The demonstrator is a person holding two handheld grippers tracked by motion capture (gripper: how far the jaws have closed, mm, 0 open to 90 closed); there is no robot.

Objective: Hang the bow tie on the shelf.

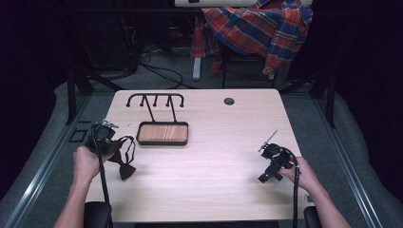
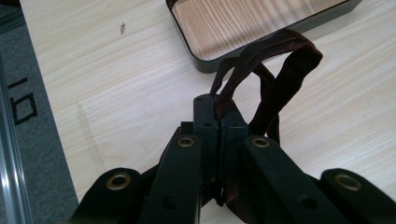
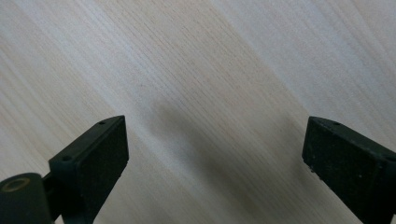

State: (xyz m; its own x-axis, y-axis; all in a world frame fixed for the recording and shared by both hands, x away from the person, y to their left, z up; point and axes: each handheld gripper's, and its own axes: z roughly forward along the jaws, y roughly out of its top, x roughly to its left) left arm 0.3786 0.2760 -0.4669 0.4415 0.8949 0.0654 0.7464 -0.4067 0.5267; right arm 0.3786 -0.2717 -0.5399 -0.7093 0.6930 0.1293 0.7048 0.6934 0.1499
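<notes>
Left tongs (image 2: pixel 218 121) are clamped tight on the strap of a dark red bow tie (image 1: pixel 121 159), jaws pressed together with just the band pinched between them. The tie hangs off them at the left edge of the table (image 1: pixel 214 190), its bow sagging down to about the wood, just short of the little tray (image 1: pixel 162 133) with the hook rack (image 1: pixel 155 99) standing behind it. Right tongs (image 3: pixel 215 154) are spread wide over bare table on the far right, holding nothing.

My guess is the tie is headed for one of those hooks. If so, the trick is keeping the strap loop open: the grip is on the band itself, so the loop droops and could fold shut. I'd lift high enough for the bow to hang clear of the tray rim, come at a hook from the front, and let the loop slide over the tip before letting go. The free tongs could spread the loop if it twists.
</notes>
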